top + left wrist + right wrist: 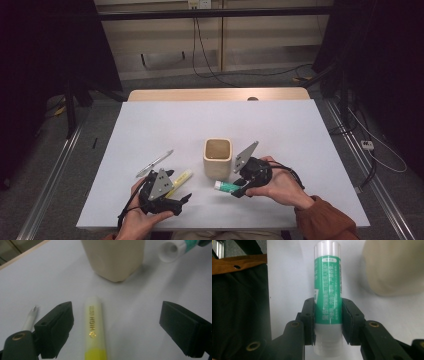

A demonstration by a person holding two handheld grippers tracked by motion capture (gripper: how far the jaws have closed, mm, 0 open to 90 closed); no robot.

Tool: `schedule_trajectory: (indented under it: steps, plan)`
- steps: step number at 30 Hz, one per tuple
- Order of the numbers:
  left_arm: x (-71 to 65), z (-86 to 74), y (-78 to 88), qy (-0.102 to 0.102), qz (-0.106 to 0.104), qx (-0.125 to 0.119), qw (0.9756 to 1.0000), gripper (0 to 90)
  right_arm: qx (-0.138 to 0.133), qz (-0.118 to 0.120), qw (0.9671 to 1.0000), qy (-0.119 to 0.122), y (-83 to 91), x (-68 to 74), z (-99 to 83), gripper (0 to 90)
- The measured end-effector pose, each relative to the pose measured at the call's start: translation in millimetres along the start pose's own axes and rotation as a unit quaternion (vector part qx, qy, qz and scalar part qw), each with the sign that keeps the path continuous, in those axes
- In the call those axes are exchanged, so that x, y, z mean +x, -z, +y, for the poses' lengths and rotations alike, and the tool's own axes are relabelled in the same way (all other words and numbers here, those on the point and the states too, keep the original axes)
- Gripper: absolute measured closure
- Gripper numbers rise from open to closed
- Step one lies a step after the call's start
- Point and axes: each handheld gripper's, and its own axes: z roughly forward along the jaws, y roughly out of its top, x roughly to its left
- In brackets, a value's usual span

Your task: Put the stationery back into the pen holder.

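A yellow highlighter (180,181) (93,325) lies on the white table (280,125) near the front edge. My left gripper (179,186) (116,315) is open, one jaw on each side of the highlighter and neither touching it. My right gripper (236,190) (328,307) is shut on a green glue stick (226,187) (328,277), which points left with its white cap (171,250) toward the highlighter, just in front of a beige cup (218,159) (115,257) (394,267).
A clear pen (154,163) (30,317) lies left of the highlighter, close to my left jaw. A wooden board (215,94) runs along the table's far edge. Cables trail on the floor beyond and to the right.
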Motion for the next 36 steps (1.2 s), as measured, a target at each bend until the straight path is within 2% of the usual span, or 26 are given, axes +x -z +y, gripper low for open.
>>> schedule_trajectory:
  steps: [2,7,11,13,15,16,17,18,20,22,24,26,30,31,32,33,34,36]
  plan:
    - [-3.5,1.4,-0.4,-0.03,0.007,0.01,0.9995,12.5,0.004,0.004,1.0,0.003,-3.8,1.2,5.2,65.9]
    - [-7.9,4.0,-3.2,-0.077,0.012,0.024,0.9967,15.7,0.012,0.007,0.9999,0.007,-12.6,1.9,14.9,65.9]
    - [-11.0,7.4,-6.1,-0.112,0.022,0.036,0.9928,15.2,0.015,0.008,0.9998,0.009,-17.4,2.5,20.6,65.9]
    - [-11.6,10.7,-7.6,-0.138,0.029,0.038,0.9893,15.3,0.017,0.007,0.9998,0.007,-18.6,3.5,23.1,65.9]
    - [-13.4,12.8,-11.5,-0.144,0.047,0.03,0.988,15.3,0.017,0.007,0.9998,0.006,-19.9,3.3,25.6,65.9]
    - [-14.7,12.8,-12.7,-0.138,0.052,0.029,0.9886,15.3,0.018,0.007,0.9998,0.007,-20.4,2.9,26.9,65.9]
    - [-16.1,12.9,-14.9,-0.143,0.05,0.028,0.9881,15.5,0.017,0.007,0.9998,0.004,-21.3,2.9,28.3,65.9]
    - [-18.1,12.9,-15.8,-0.157,0.055,0.029,0.9856,16.4,0.019,0.007,0.9998,0.007,-22.0,2.5,29.7,65.9]
    - [-23.6,12.6,-14.8,-0.194,0.077,0.03,0.9774,17.2,0.019,0.006,0.9998,0.009,-22.7,2.4,32.2,65.9]
    - [-28.6,11.8,-15.3,-0.211,0.081,0.034,0.9735,18.0,0.019,0.006,0.9998,0.007,-23.2,2.6,34.1,65.9]
    - [-34.1,10.8,-16.7,-0.249,0.088,0.052,0.963,19.9,0.017,0.007,0.9998,0.007,-24.5,2.9,35.8,65.9]
    - [-38.1,10.7,-19.3,-0.263,0.08,0.058,0.9597,25.5,0.02,0.006,0.9998,0.009,-25.6,3.6,37.3,65.9]
    - [-44.1,13.6,-23.4,-0.291,0.094,0.064,0.9501,26.1,0.02,0.007,0.9997,0.011,-27.2,4.4,39.1,65.9]
    - [-45.8,14.2,-24.4,-0.292,0.095,0.065,0.9496,26.8,0.019,0.008,0.9997,0.009,-27.6,4.9,39.7,65.9]
    - [-47.5,15.1,-25.4,-0.29,0.097,0.062,0.9501,28.1,0.021,0.008,0.9997,0.009,-27.8,4.8,40.3,65.9]
    - [-48.6,16.9,-26.1,-0.3,0.1,0.064,0.9465,29.1,0.02,0.009,0.9997,0.009,-28.5,4.5,41.1,65.9]
    - [-50.8,17.3,-26.7,-0.303,0.108,0.06,0.9448,29.8,0.023,0.01,0.9997,0.009,-29.0,4.7,42.0,65.9]
    - [-54.1,18.1,-27.7,-0.307,0.119,0.041,0.9435,35.9,0.025,0.01,0.9996,0.009,-30.5,4.9,43.8,65.9]
